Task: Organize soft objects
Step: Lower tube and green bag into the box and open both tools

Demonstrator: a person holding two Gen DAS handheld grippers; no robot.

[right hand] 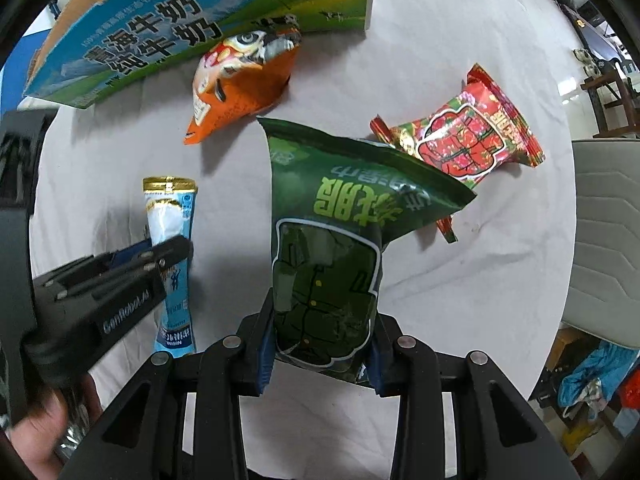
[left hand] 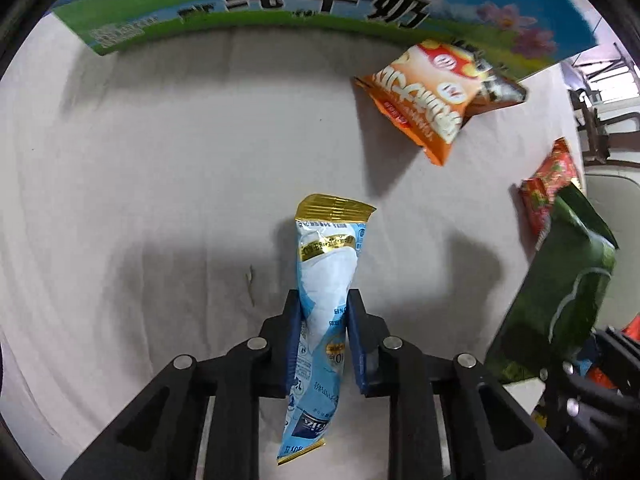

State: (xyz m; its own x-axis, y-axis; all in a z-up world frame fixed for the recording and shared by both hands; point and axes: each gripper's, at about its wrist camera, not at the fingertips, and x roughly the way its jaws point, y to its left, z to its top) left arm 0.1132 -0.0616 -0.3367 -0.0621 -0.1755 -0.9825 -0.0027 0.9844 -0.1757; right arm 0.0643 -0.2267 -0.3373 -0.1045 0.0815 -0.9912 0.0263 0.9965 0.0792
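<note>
Fingers [left hand: 356, 320] of both grippers are clenching packets, left the blue sachet [left hand: 326, 276], right the green bag [right hand: 332, 248], both probably heading next into the milk carton box [right hand: 180, 20] beyond.

- "GenRobot.AI" is printed in white on the black side of the left tongs [right hand: 170, 254], seen from the right wrist.
- "青海牛奶" and "纯牛奶" stand in large black characters on the blue-and-green cardboard milk carton [right hand: 168, 20], beyond both tongs.
- Other packet print is unreadable.

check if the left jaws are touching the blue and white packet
Touching. The left wrist view shows the left gripper clamped on the blue and white packet, both blue pads pressed against its sides.
</note>
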